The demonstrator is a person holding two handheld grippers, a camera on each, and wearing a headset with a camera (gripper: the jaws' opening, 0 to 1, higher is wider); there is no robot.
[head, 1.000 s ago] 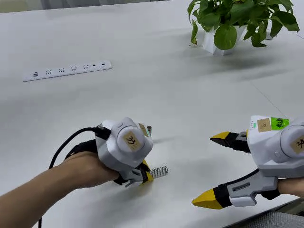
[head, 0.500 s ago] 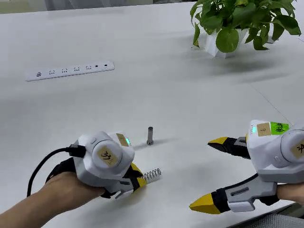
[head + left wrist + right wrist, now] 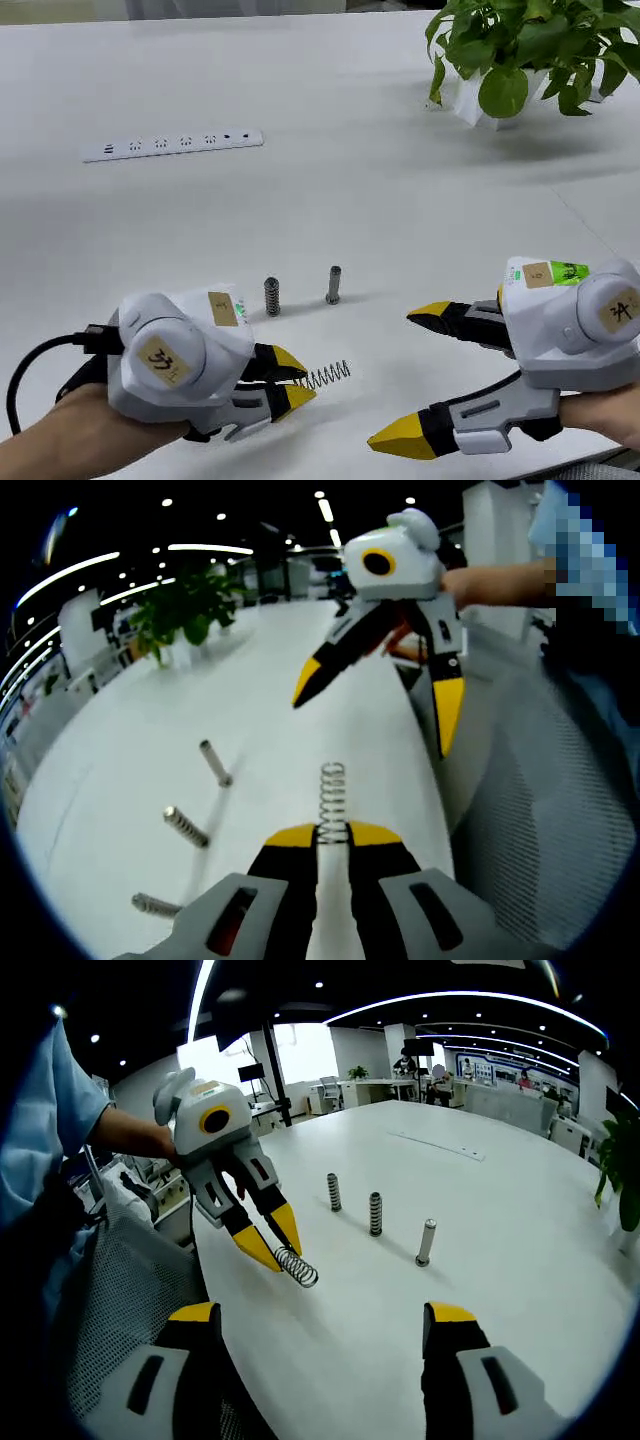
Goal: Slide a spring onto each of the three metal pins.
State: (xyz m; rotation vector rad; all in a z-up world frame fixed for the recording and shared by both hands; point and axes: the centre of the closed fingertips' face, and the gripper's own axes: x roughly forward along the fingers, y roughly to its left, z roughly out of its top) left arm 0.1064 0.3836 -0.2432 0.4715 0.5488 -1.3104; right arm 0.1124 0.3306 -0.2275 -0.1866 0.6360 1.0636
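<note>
Spring [image 3: 327, 375] first: it is pinched by one end between the yellow tips of the left gripper [image 3: 303, 381], low over the near edge of the white table [image 3: 330, 190]. Its free end pokes out to the right, and I cannot tell whether it touches the tabletop. The left gripper view looks straight along the spring [image 3: 331, 800], which rises from the closed tips of the left gripper [image 3: 335, 835].

Level with it on the right, the right gripper [image 3: 392, 377] is held with its jaws spread wide and nothing between them. In the right gripper view its own tips [image 3: 320, 1312] stand well apart at the bottom.

A little farther back the pins stand upright in a row on the table. The loaded pin [image 3: 271, 296] wears a coil, and the bare pin [image 3: 334, 285] stands just to its right. The right gripper view shows the whole row: the end pin [image 3: 334, 1192] and the loaded pin [image 3: 375, 1214] both carry coils, and the bare pin [image 3: 426, 1242] closes the line.

Well beyond them a white power strip [image 3: 172, 146] lies flat. At the far right corner a leafy plant [image 3: 530, 45] sits in a white pot [image 3: 468, 100].
</note>
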